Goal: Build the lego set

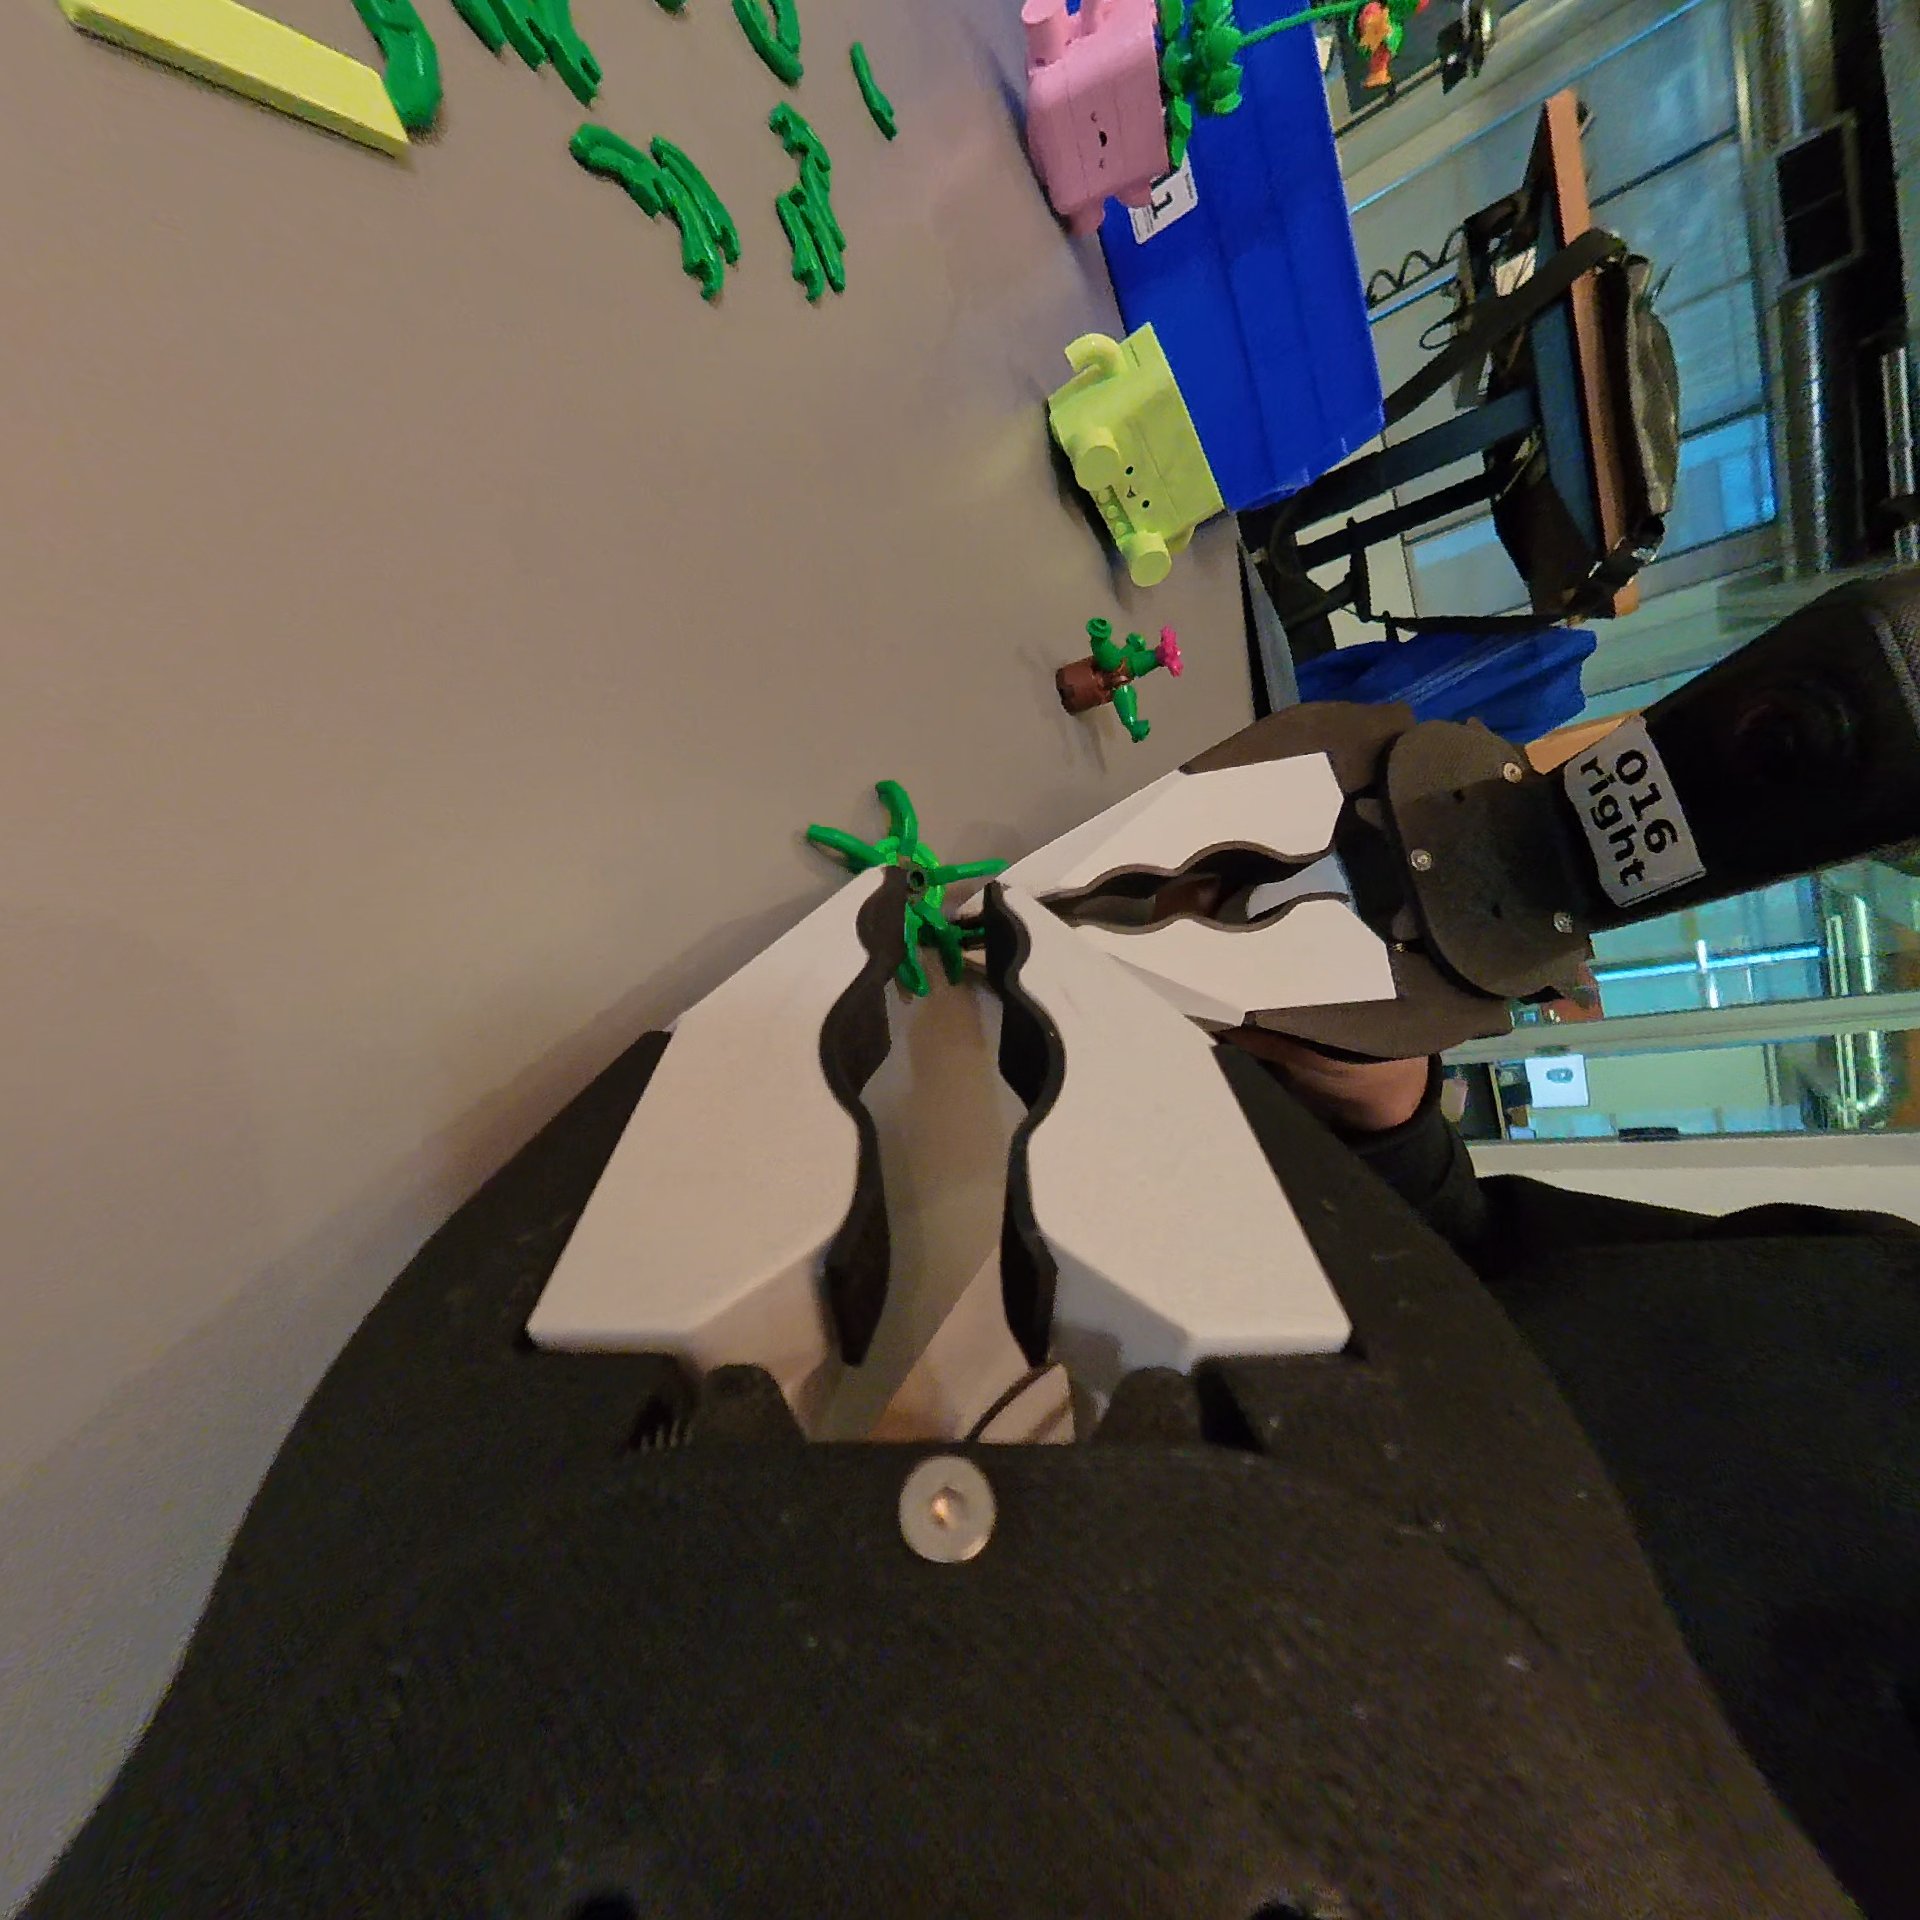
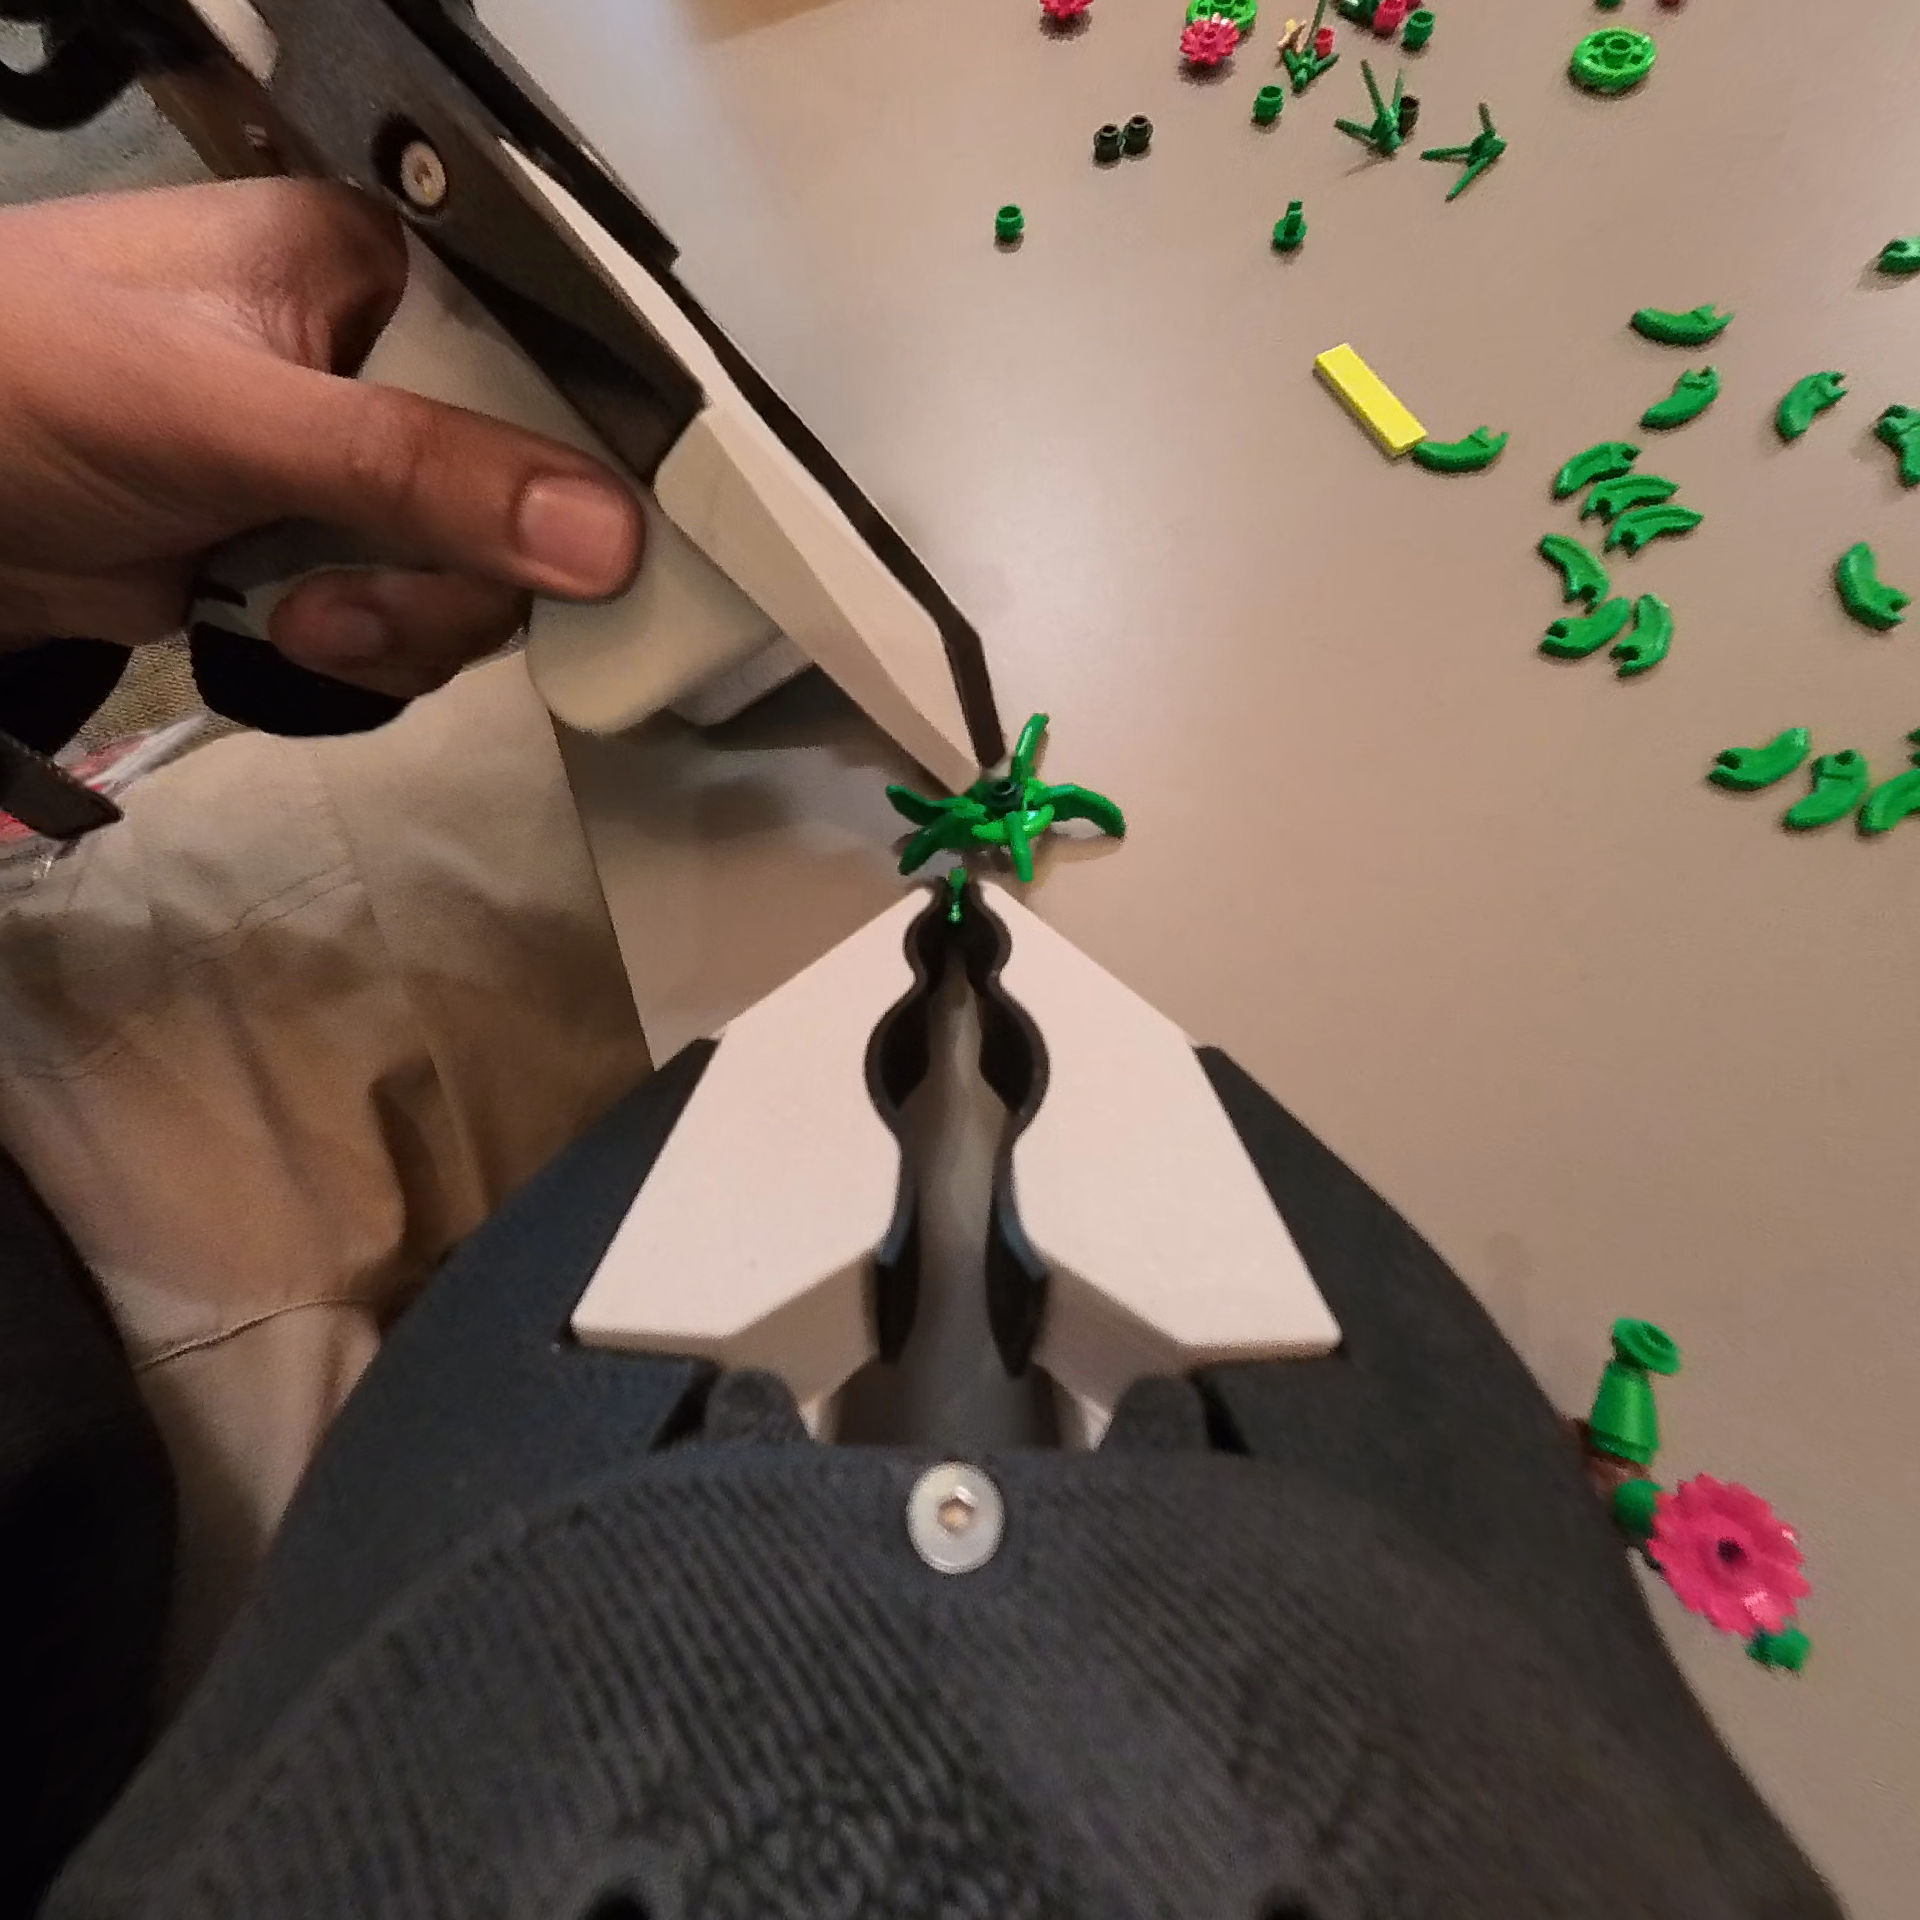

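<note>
A green leaf cluster point(image 1: 902, 868) sits at the table's near edge, between the tips of my left gripper point(image 1: 940, 894), which looks closed on its hub. In the right wrist view the cluster point(image 2: 1003, 816) lies just ahead of my right gripper point(image 2: 956, 888), and the left gripper point(image 2: 982, 764) comes down on it from the upper left, held by a hand. My right gripper is shut on a small green stem piece point(image 2: 956, 902), its tip almost touching the cluster. In the left wrist view the right gripper point(image 1: 992, 902) comes in from the right.
Many loose green curved leaves point(image 2: 1621, 520) and a yellow tile point(image 2: 1366, 400) lie farther out on the table. A pink flower on a green stem point(image 2: 1725, 1558) lies at the right. A lime block figure point(image 1: 1132, 457), a pink block figure point(image 1: 1091, 114) and a blue bin point(image 1: 1247, 260) stand nearby. My two grippers' fingertips are within a few centimetres of each other. From the left gripper's tips to the yellow tile point(image 2: 1366, 400) is close to 12 centimetres. Look for it in the left wrist view point(image 1: 216, 45) too.
</note>
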Available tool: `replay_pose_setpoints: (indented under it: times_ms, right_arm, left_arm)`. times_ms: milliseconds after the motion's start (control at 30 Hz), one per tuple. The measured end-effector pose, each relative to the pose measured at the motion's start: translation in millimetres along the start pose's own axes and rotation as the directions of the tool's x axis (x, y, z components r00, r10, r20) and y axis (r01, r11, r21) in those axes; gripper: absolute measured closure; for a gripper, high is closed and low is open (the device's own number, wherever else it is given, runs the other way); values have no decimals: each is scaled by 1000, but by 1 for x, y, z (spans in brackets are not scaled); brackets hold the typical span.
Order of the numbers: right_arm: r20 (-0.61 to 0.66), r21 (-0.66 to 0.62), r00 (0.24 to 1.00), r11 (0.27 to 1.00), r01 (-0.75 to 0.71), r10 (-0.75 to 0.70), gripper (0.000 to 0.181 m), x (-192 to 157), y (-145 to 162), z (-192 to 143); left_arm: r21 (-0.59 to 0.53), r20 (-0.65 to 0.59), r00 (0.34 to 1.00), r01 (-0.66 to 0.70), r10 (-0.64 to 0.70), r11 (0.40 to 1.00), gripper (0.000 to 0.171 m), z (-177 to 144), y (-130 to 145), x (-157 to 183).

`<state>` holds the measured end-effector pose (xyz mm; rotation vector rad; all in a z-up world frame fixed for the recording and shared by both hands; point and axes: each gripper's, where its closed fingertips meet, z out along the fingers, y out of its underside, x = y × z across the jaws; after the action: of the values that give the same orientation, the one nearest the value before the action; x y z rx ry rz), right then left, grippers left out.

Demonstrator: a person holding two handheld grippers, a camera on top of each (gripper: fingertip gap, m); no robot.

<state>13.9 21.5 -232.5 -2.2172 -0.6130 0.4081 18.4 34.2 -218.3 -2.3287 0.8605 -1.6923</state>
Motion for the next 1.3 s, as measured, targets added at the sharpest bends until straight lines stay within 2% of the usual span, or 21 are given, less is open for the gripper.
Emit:
replay_pose_setpoints:
  times_ms: [300, 633, 867, 1000, 1167, 1300]
  right_arm:
    - [8, 26, 999, 999, -32, 32, 180, 4, -1, -6]
    - [-17, 37, 1000, 999, -24, 25, 180, 7, -1, -8]
    - [-44, 25, 999, 1000, 2, -1, 180, 7, 6, -14]
    - [-35, 32, 999, 999, -6, 7, 180, 6, 9, -19]
    - [-34, 51, 999, 999, -20, 21, 180, 8, 9, -24]
    - [-41, 45, 999, 999, 1, 1, 180, 6, 10, -24]
  left_arm:
    - [-54, 65, 997, -38, 42, 998, 151, 0, 3, -5]
    - [-116, 132, 981, -128, 143, 985, 156, 8, 13, -1]
    - [-133, 47, 991, -120, 127, 984, 156, 8, 26, 19]
    - [-90, 26, 990, -134, 137, 987, 154, 0, 17, 28]
    - [-70, 85, 982, -160, 166, 985, 151, -11, -1, 17]
    - [-162, 72, 981, -167, 180, 973, 136, -5, 3, 9]
